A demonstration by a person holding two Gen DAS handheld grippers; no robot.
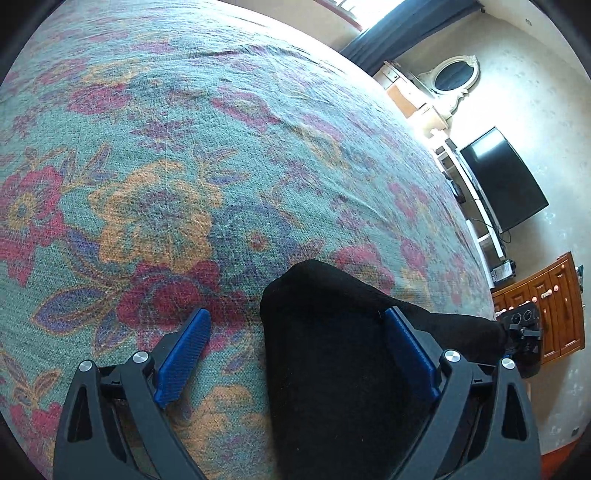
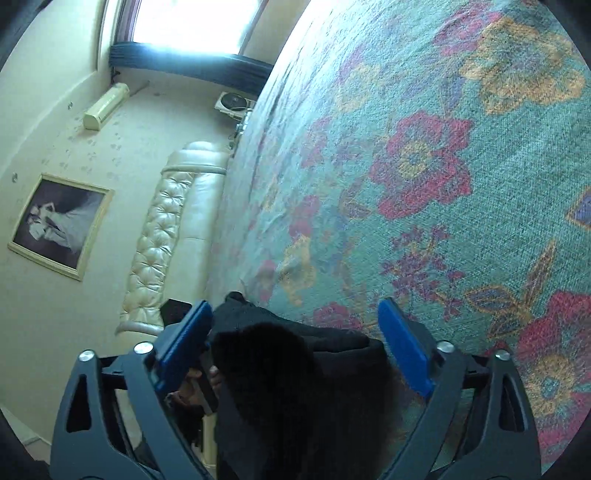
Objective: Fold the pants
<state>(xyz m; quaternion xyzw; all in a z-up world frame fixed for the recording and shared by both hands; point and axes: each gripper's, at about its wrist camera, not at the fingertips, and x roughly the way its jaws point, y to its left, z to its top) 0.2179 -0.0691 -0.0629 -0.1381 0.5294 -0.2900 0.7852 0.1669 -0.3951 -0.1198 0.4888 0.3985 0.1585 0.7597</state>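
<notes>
Pants (image 1: 332,354), black and bunched, lie on the bed (image 1: 221,147) at the lower middle of both wrist views, on a teal bedspread patterned with red, orange and purple flowers. In the left wrist view the left gripper (image 1: 297,328) has its jaws wide apart; a rounded lump of the black cloth rises between the blue pads, lying against the right-hand pad (image 1: 410,350) and well apart from the left-hand one, with bare bedspread in the gap. Above and to the left of the cloth the bedspread runs flat and open to the frame's upper edge; the bed's edge curves down the right side, and beyond it stand a dark television (image 1: 506,177), a white-framed oval mirror (image 1: 454,75) and a wooden cabinet (image 1: 546,306). In the right wrist view the right gripper (image 2: 295,325) also has its jaws wide, closed on nothing; the cloth heaps between the pads, nearer the left-hand pad (image 2: 184,343). The bed's edge runs diagonally from the upper middle down to the cloth; left of it are a cream tufted headboard (image 2: 166,229), a framed picture (image 2: 61,225) and a bright window (image 2: 195,22). Open bedspread fills the right half of that frame.
</notes>
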